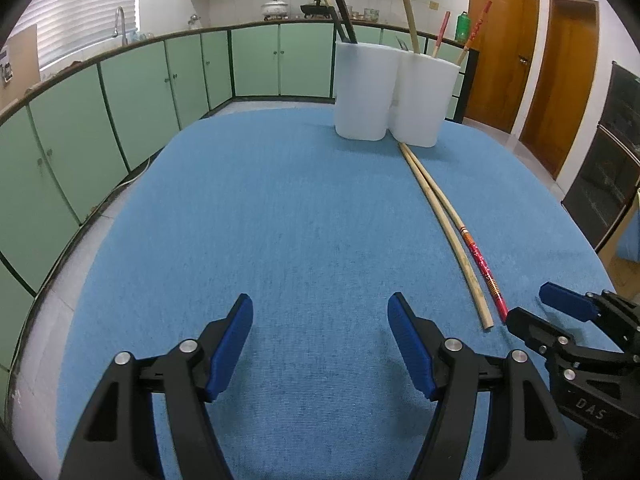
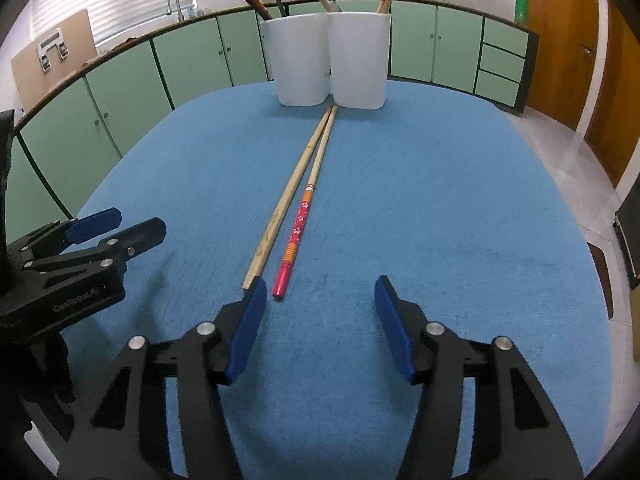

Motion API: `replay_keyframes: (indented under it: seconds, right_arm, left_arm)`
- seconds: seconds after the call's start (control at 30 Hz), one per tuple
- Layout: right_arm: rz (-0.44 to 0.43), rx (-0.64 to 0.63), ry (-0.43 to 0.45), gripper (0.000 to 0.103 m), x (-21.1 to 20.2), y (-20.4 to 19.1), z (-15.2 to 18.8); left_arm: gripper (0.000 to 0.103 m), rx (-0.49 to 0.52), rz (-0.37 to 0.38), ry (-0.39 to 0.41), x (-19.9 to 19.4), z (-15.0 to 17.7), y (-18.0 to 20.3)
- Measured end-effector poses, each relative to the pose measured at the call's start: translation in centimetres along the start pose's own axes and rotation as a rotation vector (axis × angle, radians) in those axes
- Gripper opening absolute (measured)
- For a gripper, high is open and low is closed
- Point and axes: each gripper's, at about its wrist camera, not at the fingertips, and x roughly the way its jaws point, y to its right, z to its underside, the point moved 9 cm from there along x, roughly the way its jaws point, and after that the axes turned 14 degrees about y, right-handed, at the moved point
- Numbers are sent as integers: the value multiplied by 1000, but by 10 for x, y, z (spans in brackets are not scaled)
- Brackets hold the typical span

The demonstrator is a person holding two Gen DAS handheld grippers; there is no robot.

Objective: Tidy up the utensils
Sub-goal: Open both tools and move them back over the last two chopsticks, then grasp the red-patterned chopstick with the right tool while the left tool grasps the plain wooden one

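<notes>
Right tool [image 2: 320,300] half-open, empty; red chopstick [image 2: 294,236] end lies between its fingers, bamboo chopstick [image 2: 280,208] beside.

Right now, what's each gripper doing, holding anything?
Left gripper: open, holding nothing.
Right gripper: open, nothing gripped; red chopstick end lies just ahead.

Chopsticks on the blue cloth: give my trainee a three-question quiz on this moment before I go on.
1. True or false: the red chopstick and the plain bamboo chopstick both lie flat on the blue cloth.
2. How many white holders stand at the far end?
3. Which is right of the right gripper? A: clamped on the red chopstick. B: open, with the red chopstick's near end just ahead of its fingers.

Key: 1 true; 2 two; 3 B.
</notes>
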Motion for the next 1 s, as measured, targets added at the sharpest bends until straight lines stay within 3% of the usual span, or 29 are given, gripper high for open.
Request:
replay_keyframes:
  seconds: [0.3,0.5,0.7,1.0]
  right_arm:
    - [10,-29,-15,34,6,-7,-2]
    - [-24,-38,-19,7,7,-13,-2]
    - [-47,-13,-12,6,5,-7,-2]
    - [-4,35,17,5,-8,31,-6]
  left_arm:
    - [69,-3,0,-5,2,1,0]
    - [69,2,0,-7,2,1,1]
    - [69,10,6,-11,3,2,7]
    - [69,15,67,-7,0,1,36]
